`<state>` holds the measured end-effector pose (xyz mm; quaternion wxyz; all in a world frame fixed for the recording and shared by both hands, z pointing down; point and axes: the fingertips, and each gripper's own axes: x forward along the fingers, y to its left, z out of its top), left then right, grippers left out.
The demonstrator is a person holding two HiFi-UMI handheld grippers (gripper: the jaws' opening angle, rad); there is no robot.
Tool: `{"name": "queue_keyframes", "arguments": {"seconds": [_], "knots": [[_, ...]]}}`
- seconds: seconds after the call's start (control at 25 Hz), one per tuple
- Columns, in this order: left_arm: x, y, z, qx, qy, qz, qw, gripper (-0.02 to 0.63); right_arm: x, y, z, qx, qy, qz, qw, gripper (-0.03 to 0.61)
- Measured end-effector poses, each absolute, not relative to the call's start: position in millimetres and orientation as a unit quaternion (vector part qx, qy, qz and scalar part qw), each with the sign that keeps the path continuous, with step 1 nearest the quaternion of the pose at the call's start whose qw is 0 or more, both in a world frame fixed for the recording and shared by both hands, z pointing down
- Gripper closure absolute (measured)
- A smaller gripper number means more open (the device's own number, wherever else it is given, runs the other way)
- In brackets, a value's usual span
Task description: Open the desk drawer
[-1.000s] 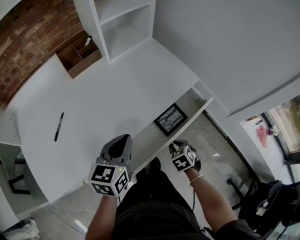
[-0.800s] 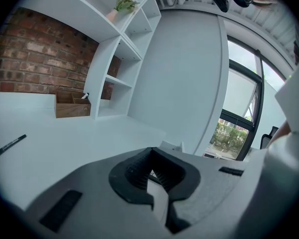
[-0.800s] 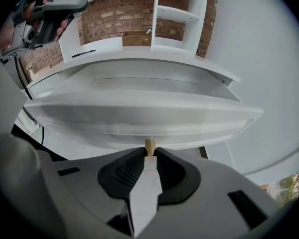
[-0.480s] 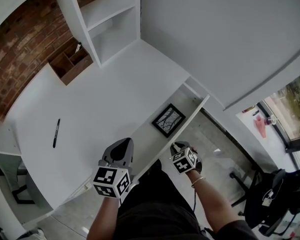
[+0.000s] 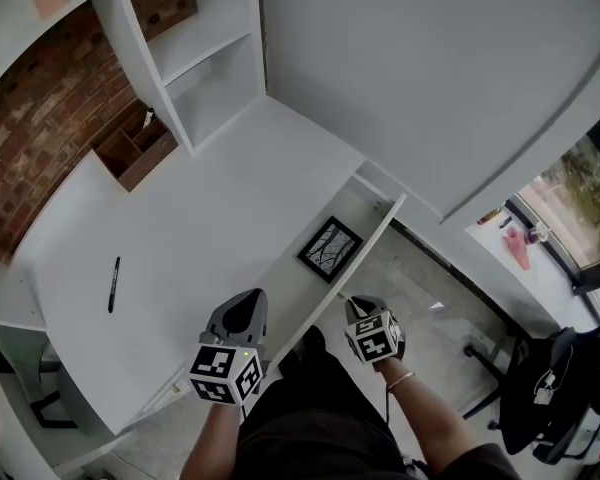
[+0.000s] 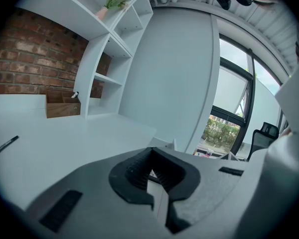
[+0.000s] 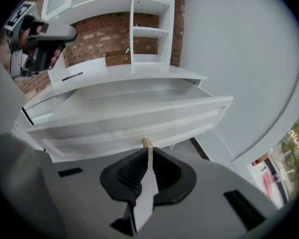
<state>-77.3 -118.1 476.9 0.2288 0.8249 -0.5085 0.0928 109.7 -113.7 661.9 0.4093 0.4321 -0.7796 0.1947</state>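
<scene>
The desk drawer (image 5: 366, 236) stands pulled well out from under the front edge of the white desk (image 5: 210, 218), on the person's right side, its inside open to view from above; so the opening looks to me done or all but done, and whether the drawer can slide out further the pictures do not show; at most a last short pull may be left. Inside it lies one framed picture (image 5: 330, 249), dark with a pale drawing, and nothing else that I can make out. The front panel carries one small wooden knob (image 7: 147, 143), and it sits just beyond the tips of the right gripper (image 7: 147, 151), not between them; those jaws are closing, nearly pressed together, with nothing in the slit. The left gripper (image 5: 243, 308) hangs over the near edge of the desktop beside the drawer, its jaws together at the tips and pinching nothing. Counting outward: one drawer, one knob, one picture, two grippers; on the desktop one black pen (image 5: 113, 283) lying well to the left, and one wooden organiser (image 5: 135, 150) at the back against the brick wall, just beside one white shelf unit (image 5: 205, 58); one black chair (image 5: 550, 388) stands on the floor to the right.
</scene>
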Motion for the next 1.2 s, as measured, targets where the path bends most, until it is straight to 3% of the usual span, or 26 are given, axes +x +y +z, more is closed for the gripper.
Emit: {"name": "queue_keyframes", "arguments": {"seconds": [0.68, 1.2], "knots": [[-75, -116, 468, 0.823, -0.517, 0.085, 0.221, 0.606, 66, -127, 516, 0.443, -0.851, 0.212, 0.186, 0.574], [-96, -120, 444, 0.81, -0.547, 0.065, 0.201, 0.606, 52, -139, 440, 0.434, -0.883, 0.148, 0.095, 0.574]]}}
